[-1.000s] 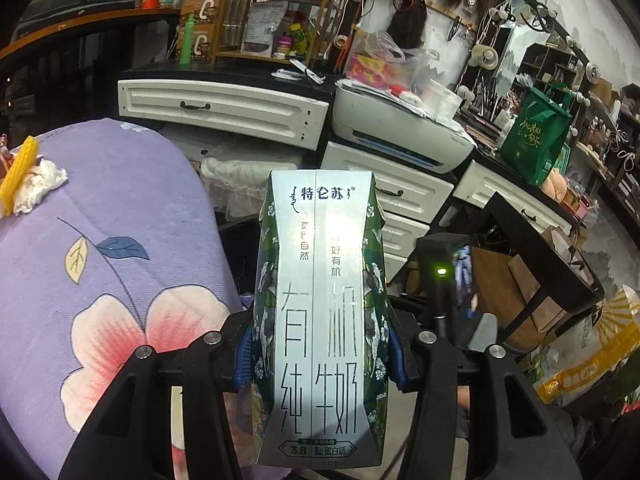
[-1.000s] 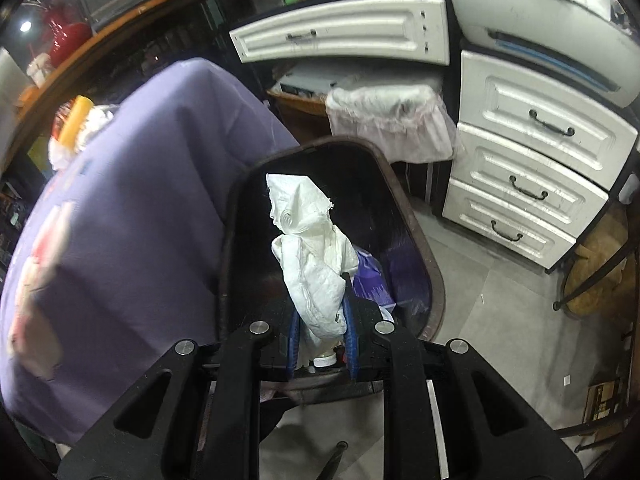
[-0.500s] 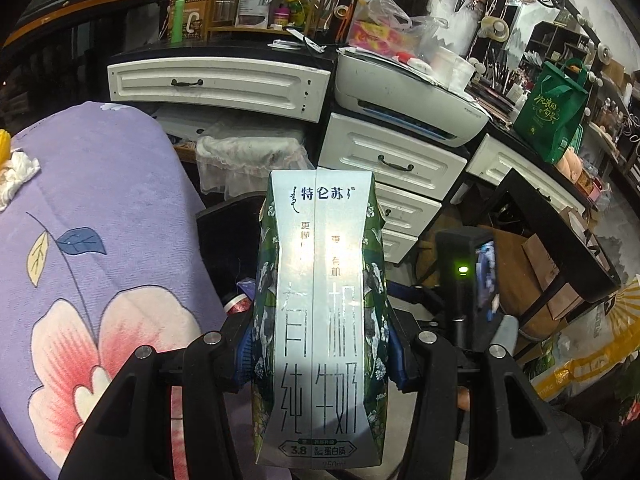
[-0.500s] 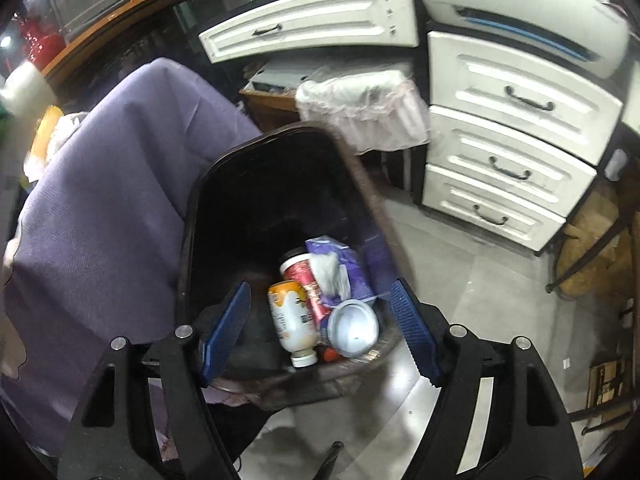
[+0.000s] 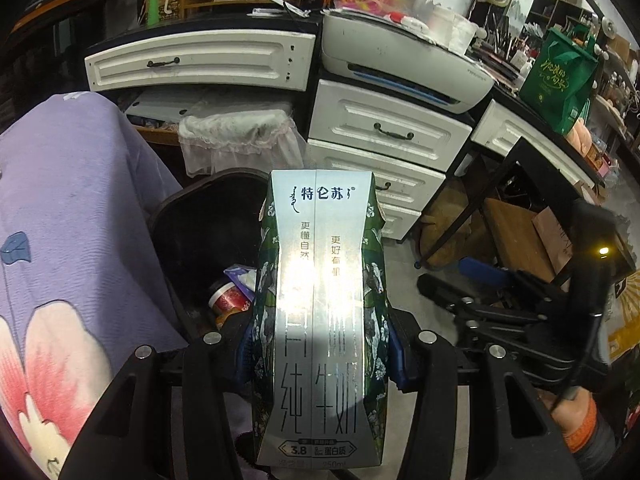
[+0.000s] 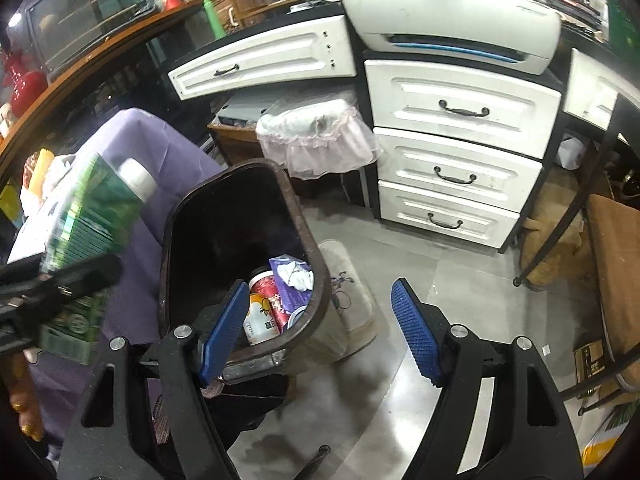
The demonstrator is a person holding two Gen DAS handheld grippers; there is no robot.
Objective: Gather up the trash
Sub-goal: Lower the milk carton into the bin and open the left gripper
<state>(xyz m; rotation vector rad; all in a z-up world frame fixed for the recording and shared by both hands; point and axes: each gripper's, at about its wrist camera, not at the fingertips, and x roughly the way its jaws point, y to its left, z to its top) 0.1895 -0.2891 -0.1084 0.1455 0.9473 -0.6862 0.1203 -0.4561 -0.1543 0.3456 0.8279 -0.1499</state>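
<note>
My left gripper (image 5: 318, 352) is shut on a silver and green milk carton (image 5: 320, 316), held upright just right of the dark trash bin (image 5: 192, 208). The carton (image 6: 88, 220) and left gripper also show at the left of the right wrist view. My right gripper (image 6: 320, 332) is open and empty above the bin's front right rim (image 6: 320, 280). Inside the bin lie a red can (image 6: 266, 284), a yellow bottle (image 6: 260, 316) and crumpled white tissue (image 6: 298, 276) on a purple wrapper.
A table under a purple floral cloth (image 5: 60, 220) stands left of the bin. White drawers (image 6: 460, 160) and a printer (image 6: 452, 20) stand behind, a covered stool (image 6: 316, 136) beside them. A small mat (image 6: 352, 300) lies on the grey floor. Black table legs (image 6: 560, 220) stand right.
My right gripper opened and dropped the white tissue into the bin, then shifted right. My left gripper carried the milk carton from over the table toward the bin.
</note>
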